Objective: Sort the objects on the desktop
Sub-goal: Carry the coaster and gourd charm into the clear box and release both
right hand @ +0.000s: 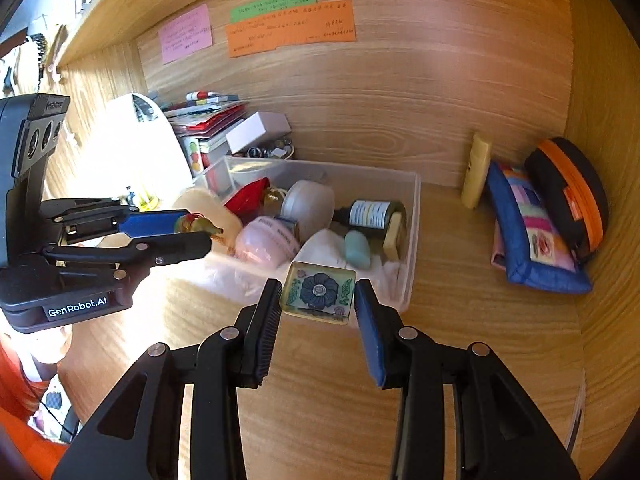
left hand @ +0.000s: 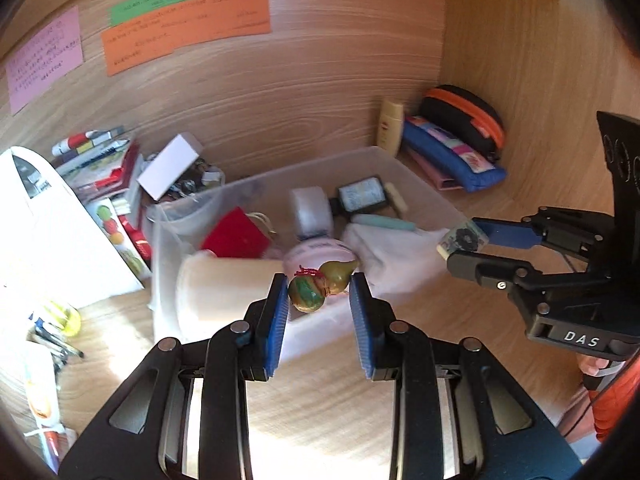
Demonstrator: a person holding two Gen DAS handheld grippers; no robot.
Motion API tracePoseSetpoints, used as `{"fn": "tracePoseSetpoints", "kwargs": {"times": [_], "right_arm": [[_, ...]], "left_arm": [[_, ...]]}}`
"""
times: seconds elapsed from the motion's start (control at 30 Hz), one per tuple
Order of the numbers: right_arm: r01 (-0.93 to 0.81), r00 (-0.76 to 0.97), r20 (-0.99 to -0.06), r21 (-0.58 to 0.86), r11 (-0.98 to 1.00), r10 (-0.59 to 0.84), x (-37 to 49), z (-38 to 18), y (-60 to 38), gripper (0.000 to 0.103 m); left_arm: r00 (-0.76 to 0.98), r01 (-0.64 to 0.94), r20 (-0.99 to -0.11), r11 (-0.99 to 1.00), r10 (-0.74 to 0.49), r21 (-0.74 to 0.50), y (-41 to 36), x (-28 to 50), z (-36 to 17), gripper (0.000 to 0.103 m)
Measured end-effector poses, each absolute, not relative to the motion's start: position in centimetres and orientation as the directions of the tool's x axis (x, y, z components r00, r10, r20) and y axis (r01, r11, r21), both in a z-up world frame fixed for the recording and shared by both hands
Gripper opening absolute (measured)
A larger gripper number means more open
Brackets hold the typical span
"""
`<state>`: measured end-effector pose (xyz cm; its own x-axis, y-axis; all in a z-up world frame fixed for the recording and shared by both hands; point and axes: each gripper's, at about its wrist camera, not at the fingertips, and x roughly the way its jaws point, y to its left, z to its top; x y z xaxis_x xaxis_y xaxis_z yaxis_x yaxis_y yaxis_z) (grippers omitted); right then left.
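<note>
Blue-padded left tool [left hand: 319, 291] grips a gourd charm [left hand: 320, 285] (right tool [right hand: 316, 300] clamps a floral tile [right hand: 319, 291]).

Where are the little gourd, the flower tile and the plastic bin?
gourd [left hand: 320, 286]: left wrist view, its green belly.
flower tile [right hand: 319, 291]: right wrist view, blue flower centre.
plastic bin [right hand: 414, 216]: right wrist view, right wall.

Two wrist views, both close over the desk's front edge, facing the back wall.
Both share the clear bin [left hand: 416, 184] [right hand: 412, 216] and sticky notes [left hand: 188, 28] [right hand: 292, 26]; each sees the other gripper beside it.
</note>
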<state>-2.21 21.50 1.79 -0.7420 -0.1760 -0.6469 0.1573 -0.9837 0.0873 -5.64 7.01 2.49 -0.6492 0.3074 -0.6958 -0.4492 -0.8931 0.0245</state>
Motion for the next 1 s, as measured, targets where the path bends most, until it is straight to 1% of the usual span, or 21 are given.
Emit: {"fn": "tracePoseSetpoints", "kwargs": {"times": [0.1, 0.2, 0.43, 0.5, 0.67, 0.9, 0.93, 1.0], "right_arm": [[0.161, -0.734, -0.654, 0.093, -0.983, -0.182, -3.9, 1.8, 21.2, 0.034], [0.167, -0.730, -0.660, 0.081, -0.983, -0.178, -5.2, 1.7, 20.8, 0.034], [0.164, -0.702, -0.693, 0.066, -0.984, -0.163, -7.1, 0.4, 20.0, 0.034], [0.163, -0.697, -0.698, 0.069, -0.984, -0.164, -7.3, 0.2, 20.1, 0.034], [0.162, -0.698, -0.699, 0.058, -0.985, -0.155, -7.2, 0.3, 20.1, 0.034], [0.156, -0.696, -0.702, 0.056, -0.986, -0.150, -7.1, 0.6, 20.1, 0.035], [0.158, -0.697, -0.701, 0.054, -0.986, -0.150, -7.1, 0.7, 20.2, 0.035], [0.153, -0.703, -0.697, 0.047, -0.987, -0.142, -6.8, 1.0, 20.1, 0.040]], "left_arm": [[-0.648, -0.434, -0.705, -0.900, 0.289, 0.030, 6.8, -6.8, 2.0, 0.031], [-0.659, -0.435, -0.695, -0.899, 0.287, 0.041, 6.7, -7.1, 1.8, 0.031], [-0.656, -0.475, -0.682, -0.879, 0.322, 0.042, 7.6, -7.6, 1.5, 0.031], [-0.650, -0.490, -0.682, -0.871, 0.335, 0.040, 7.8, -7.7, 1.4, 0.034], [-0.652, -0.507, -0.678, -0.860, 0.341, 0.056, 7.9, -7.3, 1.4, 0.048], [-0.644, -0.498, -0.681, -0.867, 0.349, 0.027, 7.3, -7.5, 2.0, 0.048], [-0.645, -0.497, -0.679, -0.867, 0.351, 0.023, 7.2, -7.5, 2.2, 0.048], [-0.653, -0.490, -0.671, -0.871, 0.350, 0.022, 7.0, -7.3, 2.5, 0.049]]}}
